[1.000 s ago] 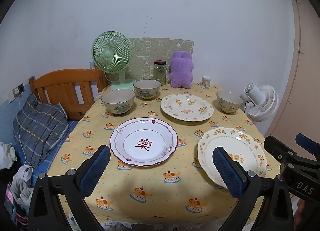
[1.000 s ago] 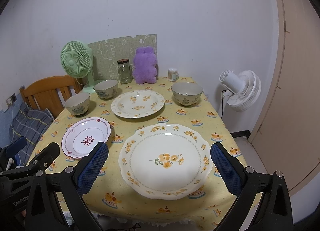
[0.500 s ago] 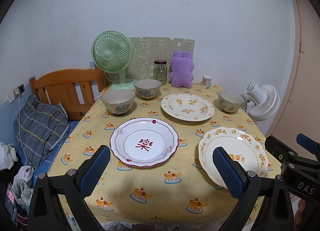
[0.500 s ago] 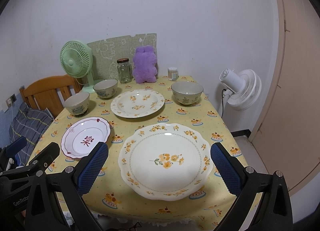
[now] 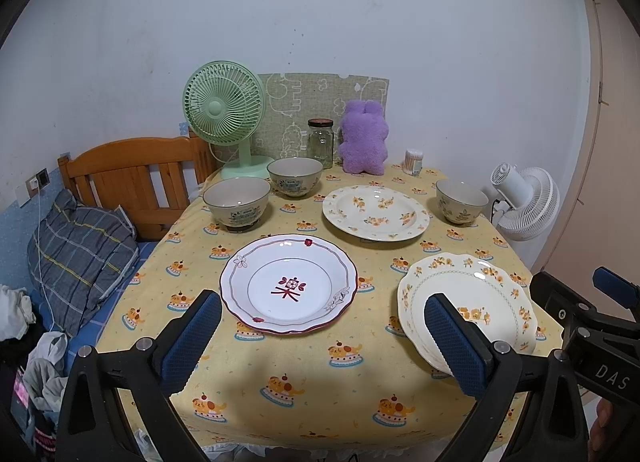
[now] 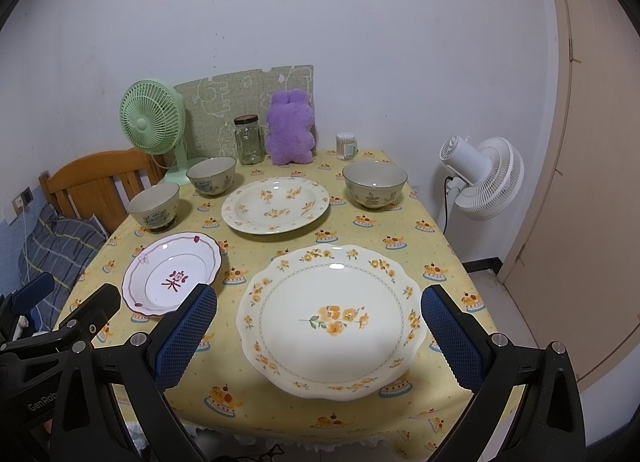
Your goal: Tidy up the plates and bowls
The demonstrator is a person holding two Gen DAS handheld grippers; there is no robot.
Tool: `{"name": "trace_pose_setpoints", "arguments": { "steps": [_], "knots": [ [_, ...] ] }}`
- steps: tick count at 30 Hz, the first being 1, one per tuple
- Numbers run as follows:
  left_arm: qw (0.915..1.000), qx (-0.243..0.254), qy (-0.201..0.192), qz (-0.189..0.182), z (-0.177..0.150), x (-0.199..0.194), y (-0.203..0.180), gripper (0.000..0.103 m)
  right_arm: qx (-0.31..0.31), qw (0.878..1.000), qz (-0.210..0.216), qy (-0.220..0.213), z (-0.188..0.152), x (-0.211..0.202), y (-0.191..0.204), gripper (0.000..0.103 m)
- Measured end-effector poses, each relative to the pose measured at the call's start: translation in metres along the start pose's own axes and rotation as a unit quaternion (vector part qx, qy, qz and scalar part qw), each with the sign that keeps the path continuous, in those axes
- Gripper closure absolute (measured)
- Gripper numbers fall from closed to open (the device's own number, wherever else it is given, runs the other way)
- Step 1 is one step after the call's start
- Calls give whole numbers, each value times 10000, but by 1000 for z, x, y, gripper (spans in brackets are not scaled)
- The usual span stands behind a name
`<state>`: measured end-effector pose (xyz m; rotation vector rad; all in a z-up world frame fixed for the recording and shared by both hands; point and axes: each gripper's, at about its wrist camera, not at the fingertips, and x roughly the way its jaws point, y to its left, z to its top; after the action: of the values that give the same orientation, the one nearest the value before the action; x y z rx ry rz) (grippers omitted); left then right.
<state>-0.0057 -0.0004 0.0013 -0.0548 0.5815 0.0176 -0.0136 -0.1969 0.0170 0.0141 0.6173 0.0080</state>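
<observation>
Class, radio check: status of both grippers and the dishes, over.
Left gripper open, right gripper open, both empty. Three plates, three bowls unstacked on yellow patterned tablecloth. Nothing blocking the scalloped cream floral plate.

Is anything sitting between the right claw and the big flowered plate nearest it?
Nothing visible. The right claw is open, held above the table's near edge, and the flowered plate lies straight ahead of it on the tablecloth. The red-rimmed plate sits off to the left.
</observation>
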Motion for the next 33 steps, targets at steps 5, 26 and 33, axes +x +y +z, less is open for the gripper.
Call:
{"name": "trace_pose_setpoints", "arguments": {
  "steps": [5,26,33],
  "knots": [
    [10000,29,14,-24,-1,3,3,2,27,10000,-23,17,-1,1,1,0],
    [9941,588,559,-717,30,66,2,25,500,9953,-607,561,21,53,21,8],
    [9880,702,1015,-935,26,93,-24,31,673,9900,-891,863,21,72,2,11]
  ]
}}
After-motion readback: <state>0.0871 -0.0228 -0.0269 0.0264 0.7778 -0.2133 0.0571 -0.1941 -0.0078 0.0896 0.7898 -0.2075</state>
